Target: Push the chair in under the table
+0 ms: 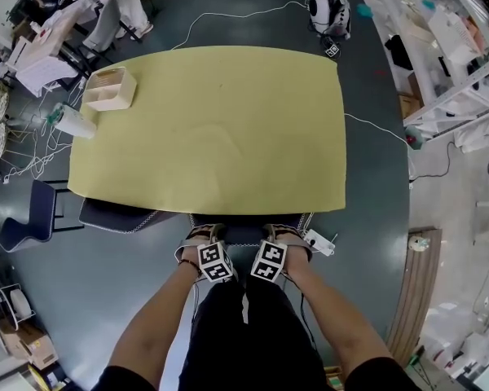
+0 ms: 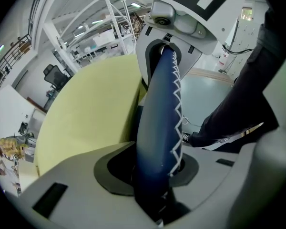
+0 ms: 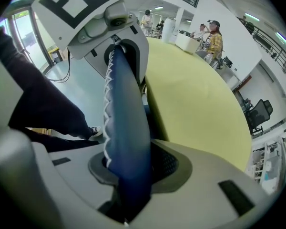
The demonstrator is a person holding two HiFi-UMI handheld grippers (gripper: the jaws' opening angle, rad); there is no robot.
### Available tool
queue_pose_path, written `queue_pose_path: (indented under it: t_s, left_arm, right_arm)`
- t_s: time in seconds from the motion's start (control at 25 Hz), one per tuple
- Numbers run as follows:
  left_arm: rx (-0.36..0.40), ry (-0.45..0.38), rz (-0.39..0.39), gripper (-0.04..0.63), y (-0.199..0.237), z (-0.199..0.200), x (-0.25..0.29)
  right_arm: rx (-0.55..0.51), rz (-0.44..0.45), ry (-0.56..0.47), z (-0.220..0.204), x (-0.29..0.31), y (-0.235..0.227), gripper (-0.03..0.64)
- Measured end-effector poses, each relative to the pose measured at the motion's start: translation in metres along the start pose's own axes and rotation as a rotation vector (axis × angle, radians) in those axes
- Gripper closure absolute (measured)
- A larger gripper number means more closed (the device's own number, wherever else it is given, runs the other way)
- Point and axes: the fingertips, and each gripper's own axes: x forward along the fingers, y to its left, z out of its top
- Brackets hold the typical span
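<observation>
Clamping the chair back (image 1: pixel 244 234), which runs left-right at lower centre, left claw (image 1: pixel 200 236) and right claw (image 1: pixel 283 235) face the tabletop (image 1: pixel 220 129) directly above in frame.

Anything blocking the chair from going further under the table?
Nothing visible does. The chair, its back clamped by the left gripper and right gripper, sits at the table's near edge. The space beneath the table is hidden.
</observation>
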Motion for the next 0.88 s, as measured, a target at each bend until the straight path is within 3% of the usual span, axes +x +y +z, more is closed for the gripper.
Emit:
queue_pose_path:
  t_s: [0.4, 0.88]
  left_arm:
    - [0.025, 0.037, -0.049, 0.442, -0.008, -0.004, -0.004]
    - [-0.08, 0.02, -0.066, 0.442, -0.006, -0.003, -0.047]
  right_arm:
    - [0.017, 0.058, 0.051, -0.002, -0.008, 0.006, 0.48]
    - [0.109, 0.069, 0.072, -0.005, -0.055, 0.004, 0.479]
